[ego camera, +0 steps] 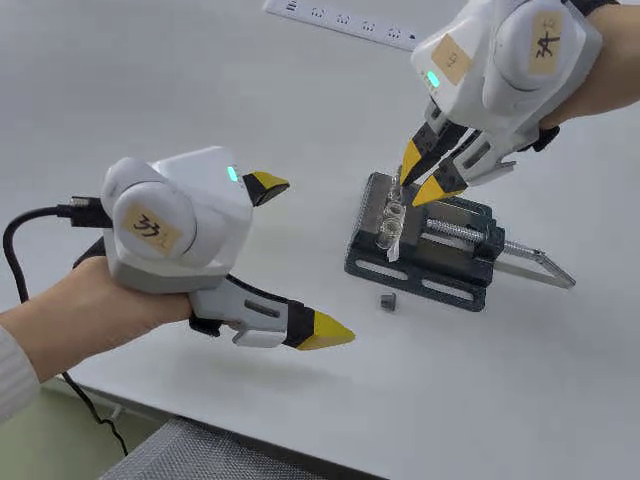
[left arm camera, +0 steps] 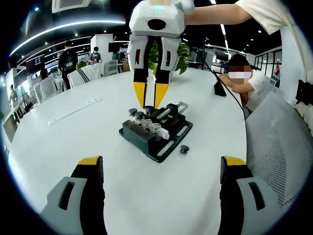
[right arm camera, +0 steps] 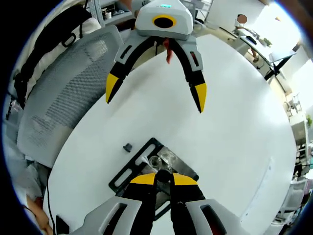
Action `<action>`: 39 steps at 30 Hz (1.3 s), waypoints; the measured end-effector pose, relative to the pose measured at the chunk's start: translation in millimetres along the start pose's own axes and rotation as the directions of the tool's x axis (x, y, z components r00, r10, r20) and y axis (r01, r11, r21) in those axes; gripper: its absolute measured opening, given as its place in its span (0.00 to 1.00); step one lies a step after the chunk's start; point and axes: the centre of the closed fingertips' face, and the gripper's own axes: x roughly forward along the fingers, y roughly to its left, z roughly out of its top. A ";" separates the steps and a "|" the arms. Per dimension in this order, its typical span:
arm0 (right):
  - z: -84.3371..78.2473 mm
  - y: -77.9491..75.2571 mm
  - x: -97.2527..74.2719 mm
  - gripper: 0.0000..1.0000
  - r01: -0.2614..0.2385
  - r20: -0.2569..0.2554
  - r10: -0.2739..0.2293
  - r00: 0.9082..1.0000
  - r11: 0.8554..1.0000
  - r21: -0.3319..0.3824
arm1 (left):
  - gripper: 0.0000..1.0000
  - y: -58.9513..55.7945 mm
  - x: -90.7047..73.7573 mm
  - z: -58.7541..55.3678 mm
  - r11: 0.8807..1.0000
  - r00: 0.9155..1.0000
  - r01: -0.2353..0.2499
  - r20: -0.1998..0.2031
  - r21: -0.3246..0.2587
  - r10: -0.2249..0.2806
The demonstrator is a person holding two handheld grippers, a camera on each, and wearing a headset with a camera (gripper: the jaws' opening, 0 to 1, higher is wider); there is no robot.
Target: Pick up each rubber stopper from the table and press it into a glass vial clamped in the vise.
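A black vise [ego camera: 420, 272] [left arm camera: 146, 143] [right arm camera: 122, 180] stands on the white table with a few glass vials [ego camera: 392, 222] [left arm camera: 152, 126] [right arm camera: 157, 161] clamped in a row. My right gripper [ego camera: 424, 176] [left arm camera: 150, 98] [right arm camera: 164, 180] hangs just over the vials, jaws nearly together on a small dark rubber stopper. One loose stopper [ego camera: 388, 301] [left arm camera: 184, 149] [right arm camera: 127, 147] lies on the table by the vise's near side. My left gripper [ego camera: 300, 260] [left arm camera: 161, 161] [right arm camera: 156, 95] is wide open, holding nothing, a hand's width left of the vise and pointed at it.
A white power strip [ego camera: 340, 22] lies at the table's far edge. A black cable [ego camera: 20, 240] trails off the left gripper. A grey mesh chair [ego camera: 200, 455] [left arm camera: 279, 147] stands at the near edge. The vise's handle [ego camera: 540, 268] sticks out to the right.
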 end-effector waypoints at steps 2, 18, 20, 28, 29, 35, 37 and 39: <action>-0.1 -1.3 1.3 0.05 -0.001 -0.002 0.001 1.000 1.000 -0.005 | 0.99 -0.3 -0.3 -0.5 1.000 1.000 -0.002 -0.002 -0.001 0.002; -5.9 0.3 12.8 0.05 -0.041 -0.019 0.041 0.999 0.999 -0.002 | 0.99 2.6 -0.8 -4.3 1.000 1.000 0.004 -0.013 -0.008 -0.004; -6.8 0.6 13.6 0.05 -0.046 -0.020 0.046 0.999 0.999 0.003 | 0.99 3.7 -0.9 -5.8 1.000 1.000 0.005 -0.013 -0.009 -0.005; -5.5 -1.2 15.3 0.05 -0.059 -0.018 0.059 0.998 0.998 0.008 | 0.96 2.6 -0.2 -7.9 1.000 1.000 0.014 -0.020 -0.011 -0.014; -5.6 -1.1 15.3 0.05 -0.061 -0.019 0.061 0.998 0.998 0.004 | 0.95 2.7 -0.1 -7.9 1.000 1.000 0.013 -0.019 -0.012 -0.014; -5.5 -1.0 16.8 0.05 -0.078 -0.029 0.078 0.997 0.997 0.000 | 0.97 0.8 -0.5 -7.9 1.000 1.000 0.010 -0.027 -0.005 -0.010; -5.7 -2.1 17.0 0.05 -0.083 -0.035 0.082 0.996 0.997 0.000 | 0.97 0.4 -0.5 -6.7 1.000 1.000 0.013 -0.020 -0.019 -0.013; -5.7 -1.2 16.8 0.05 -0.086 -0.041 0.086 0.995 0.996 0.004 | 0.97 1.8 -0.4 -6.6 1.000 1.000 0.008 -0.022 -0.012 -0.009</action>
